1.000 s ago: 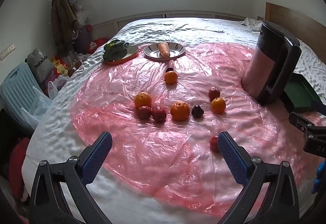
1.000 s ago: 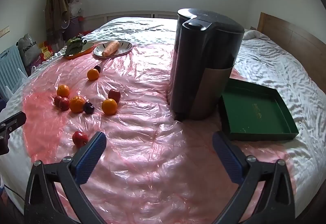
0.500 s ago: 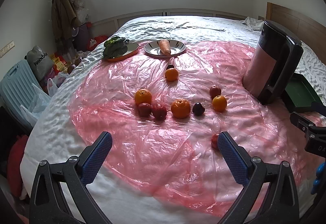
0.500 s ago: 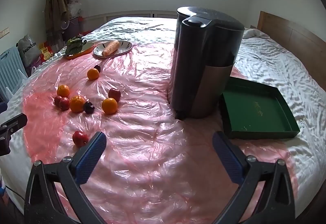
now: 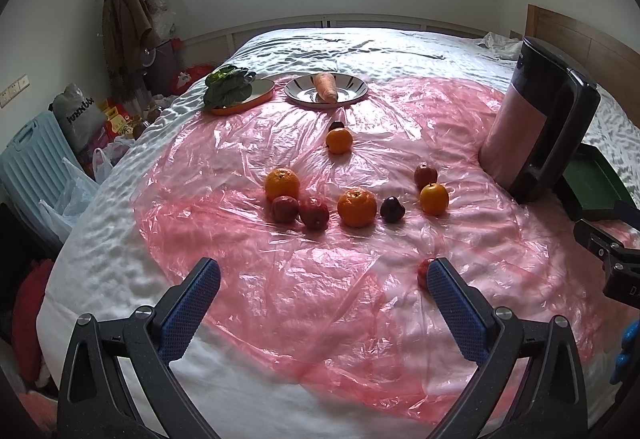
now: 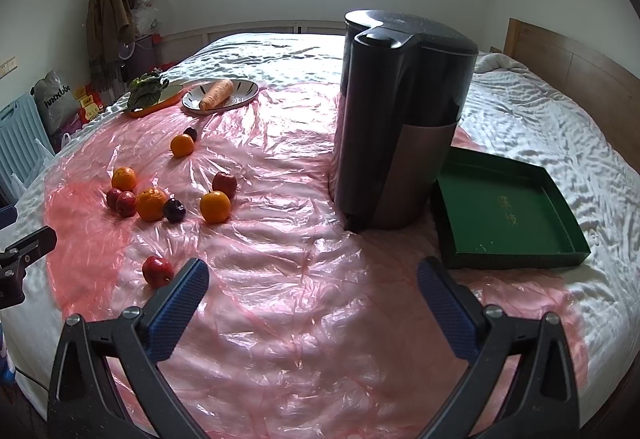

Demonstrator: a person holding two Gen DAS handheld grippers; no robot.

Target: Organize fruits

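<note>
Several oranges, red apples and dark plums lie loose on a pink plastic sheet [image 5: 320, 299] on the bed. An orange [image 5: 357, 208] sits mid-cluster, a plum [image 5: 392, 209] beside it. One red apple [image 6: 158, 271] lies nearest, half hidden behind my left gripper's right finger in the left wrist view [image 5: 423, 271]. My left gripper [image 5: 322, 279] is open and empty, short of the fruit. My right gripper [image 6: 312, 283] is open and empty over bare plastic. An empty green tray [image 6: 504, 211] lies to the right.
A tall dark kettle-like appliance [image 6: 396, 127] stands between the fruit and the tray. A plate with a carrot [image 5: 326, 89] and an orange dish with greens [image 5: 236, 93] sit at the far side. Bags and a blue crate [image 5: 36, 167] stand left of the bed.
Both views have shifted only slightly; the fruit sits a little lower in the left wrist view. Both grippers stay open and empty.
</note>
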